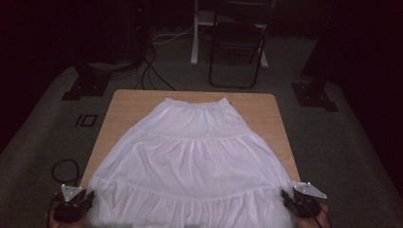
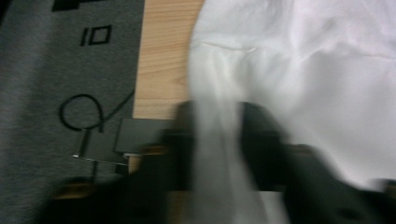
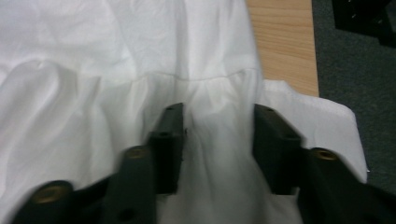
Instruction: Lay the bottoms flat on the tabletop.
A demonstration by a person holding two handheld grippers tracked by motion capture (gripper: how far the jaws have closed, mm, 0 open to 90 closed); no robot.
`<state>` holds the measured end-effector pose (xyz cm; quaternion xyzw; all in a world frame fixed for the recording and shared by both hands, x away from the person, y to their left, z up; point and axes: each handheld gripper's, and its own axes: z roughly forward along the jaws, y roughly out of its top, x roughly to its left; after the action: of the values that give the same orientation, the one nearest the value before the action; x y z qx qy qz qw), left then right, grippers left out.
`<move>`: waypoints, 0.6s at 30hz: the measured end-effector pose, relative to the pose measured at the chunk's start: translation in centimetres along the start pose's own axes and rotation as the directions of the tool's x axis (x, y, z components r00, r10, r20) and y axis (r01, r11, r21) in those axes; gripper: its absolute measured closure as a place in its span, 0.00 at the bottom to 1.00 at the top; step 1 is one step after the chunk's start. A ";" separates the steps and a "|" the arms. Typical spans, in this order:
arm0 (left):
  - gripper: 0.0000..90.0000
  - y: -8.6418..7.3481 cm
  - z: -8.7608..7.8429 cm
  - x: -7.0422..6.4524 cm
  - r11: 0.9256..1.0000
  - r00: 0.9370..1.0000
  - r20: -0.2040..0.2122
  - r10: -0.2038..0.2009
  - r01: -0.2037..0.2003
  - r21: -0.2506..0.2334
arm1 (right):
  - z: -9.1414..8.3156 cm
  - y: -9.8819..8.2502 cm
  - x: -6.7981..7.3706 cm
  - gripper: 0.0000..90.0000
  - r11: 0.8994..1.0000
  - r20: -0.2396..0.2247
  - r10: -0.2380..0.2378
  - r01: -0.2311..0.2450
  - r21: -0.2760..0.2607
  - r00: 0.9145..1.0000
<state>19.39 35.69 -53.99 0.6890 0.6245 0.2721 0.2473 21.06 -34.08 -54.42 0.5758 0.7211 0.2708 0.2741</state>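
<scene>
I have both grippers at the near hem of the white skirt (image 1: 195, 161), spread flat over the wooden counter (image 1: 126, 102).

The left gripper (image 1: 88, 198) at 7 o'clock is blurred in its own view; a fold of cloth runs between its jaws, though I cannot tell whether they pinch it. The right gripper (image 1: 285, 195) at 5 o'clock has its jaws apart, cloth bunched between them unclamped. The hem's near edge is cut off below.
</scene>
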 end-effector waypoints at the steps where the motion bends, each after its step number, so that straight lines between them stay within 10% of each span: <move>1: 0.93 0.0 0.1 0.1 1.000 1.000 0.011 -0.006 0.006 -0.002 | 0.0 0.0 -0.2 0.74 1.000 0.003 0.005 -0.005 0.001 1.000; 4: 1.00 0.1 0.1 0.2 1.000 0.999 -0.032 0.005 -0.005 0.004 | 0.1 0.1 -0.6 0.95 1.000 0.068 -0.009 0.007 0.019 0.998; 11: 1.00 -0.3 -0.5 1.2 0.999 0.991 -0.126 -0.045 0.041 -0.032 | -0.7 0.3 -2.5 0.97 0.999 0.234 0.045 -0.038 -0.032 0.971; 18: 1.00 -0.6 -0.7 1.6 0.997 0.988 -0.144 -0.062 0.056 -0.047 | -0.5 -0.5 -3.2 0.97 0.996 0.195 0.082 -0.077 -0.035 0.977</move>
<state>18.62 37.32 -53.82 0.6430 0.6551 0.3274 0.2240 20.97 -37.38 -54.20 0.6244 0.6632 0.2331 0.3407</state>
